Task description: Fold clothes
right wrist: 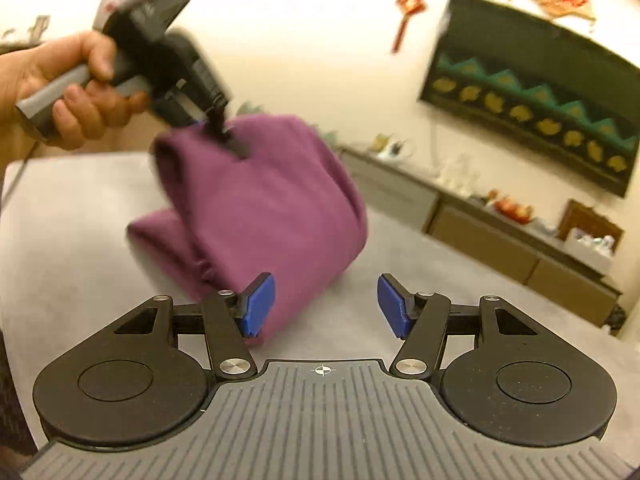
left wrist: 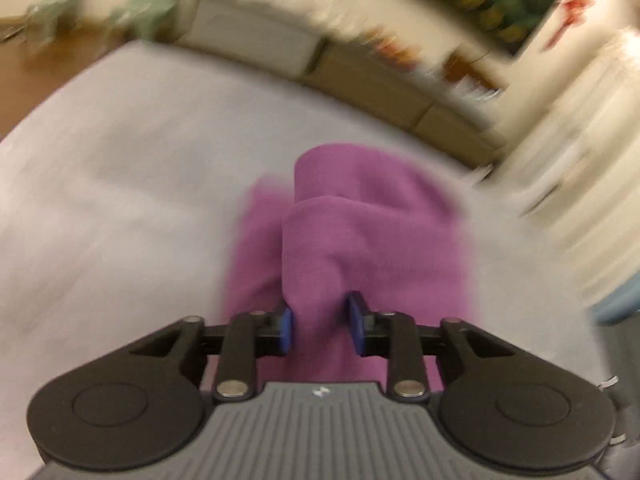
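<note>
The left wrist view is badly smeared, so the shelf and wall behind are hard to read. The left gripper (left wrist: 320,322) pinches a bunched fold of the purple cloth (left wrist: 360,232), lifted above the grey table (left wrist: 120,200); a hand (right wrist: 68,80) holds it. The cloth's lower end rests on the table, its length rising toward that gripper. The right gripper (right wrist: 326,306) stands spread wide, empty, one pad just beside the cloth. A sideboard (right wrist: 520,248) lines the wall.
</note>
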Tool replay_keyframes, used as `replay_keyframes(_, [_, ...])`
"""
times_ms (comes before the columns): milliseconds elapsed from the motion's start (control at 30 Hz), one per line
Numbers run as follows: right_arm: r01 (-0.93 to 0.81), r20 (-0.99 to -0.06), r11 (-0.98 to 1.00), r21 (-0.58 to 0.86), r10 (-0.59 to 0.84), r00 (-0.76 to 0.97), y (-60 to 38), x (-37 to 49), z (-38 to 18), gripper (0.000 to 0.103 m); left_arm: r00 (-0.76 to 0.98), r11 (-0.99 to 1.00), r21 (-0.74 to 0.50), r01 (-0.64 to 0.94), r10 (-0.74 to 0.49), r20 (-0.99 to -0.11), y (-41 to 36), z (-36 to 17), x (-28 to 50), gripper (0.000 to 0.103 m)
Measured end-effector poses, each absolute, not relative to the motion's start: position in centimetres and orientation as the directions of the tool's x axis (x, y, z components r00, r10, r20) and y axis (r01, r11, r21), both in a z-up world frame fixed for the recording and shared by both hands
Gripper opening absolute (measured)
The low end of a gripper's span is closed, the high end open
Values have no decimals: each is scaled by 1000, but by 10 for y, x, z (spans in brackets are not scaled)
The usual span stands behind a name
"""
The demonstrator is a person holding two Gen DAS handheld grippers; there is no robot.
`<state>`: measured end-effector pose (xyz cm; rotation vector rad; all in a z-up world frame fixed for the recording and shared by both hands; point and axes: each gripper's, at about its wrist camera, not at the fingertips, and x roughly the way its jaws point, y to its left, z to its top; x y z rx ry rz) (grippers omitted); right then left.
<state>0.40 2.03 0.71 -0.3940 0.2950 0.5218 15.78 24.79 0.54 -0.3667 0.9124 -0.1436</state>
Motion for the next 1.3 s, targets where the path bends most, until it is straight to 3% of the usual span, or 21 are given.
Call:
replay_keyframes(200, [-652,-452,696,-301,497,740,93,23,-17,53,640,925,-375,-61,-252,-726,256,-6,157,46])
replay_keyframes(333, [-639,-543,691,-338,412,732,112,46,-31,54,633,936,-346,-60,-232,-738,261,-10,166,50])
replay_keyframes(433, [-694,-588,702,-159,497,638,88,53,-8,58,644,942,-332,-49,-225,-731,258,-4,165,49])
replay_keyframes(533, [-657,-520,753,42,578,629,52,69,29,72,656,942,-333,-48,-221,-721,258,0,166,49])
replay_keyframes(667, [-543,-465,839,26,491,737,32,124,60,75,659,954,-297,-35,-202,-725,249,3,167,49])
replay_keyframes(700, [-530,-475,848,15,473,742,35,144,63,73,661,959,-283,-30,-194,-725,247,5,167,49])
replay_keyframes(800, [-538,-515,843,-9,457,725,55,191,71,44,667,963,-267,-33,-178,-723,247,6,171,52])
replay_keyframes(833, [-550,-535,835,-15,458,710,64,200,70,40,665,963,-266,-41,-173,-726,248,5,175,54])
replay_keyframes(933, [-579,-765,814,-49,342,546,99,247,24,27,658,963,-263,-64,-158,-736,252,0,184,59])
replay_keyframes(1033, [-586,-824,809,-33,310,474,109,268,-6,30,655,961,-265,-81,-150,-741,254,-2,191,61])
replay_keyframes(1167, [-593,-774,805,-9,370,514,117,262,7,31,675,957,-273,-94,-140,-724,257,6,190,60])
replay_keyframes(1233, [-599,-743,801,0,400,536,121,258,14,40,687,956,-273,-111,-125,-715,262,11,188,61])
replay_keyframes(1300, [-605,-711,796,8,430,556,124,254,22,40,693,949,-283,-139,-111,-712,268,14,186,60])
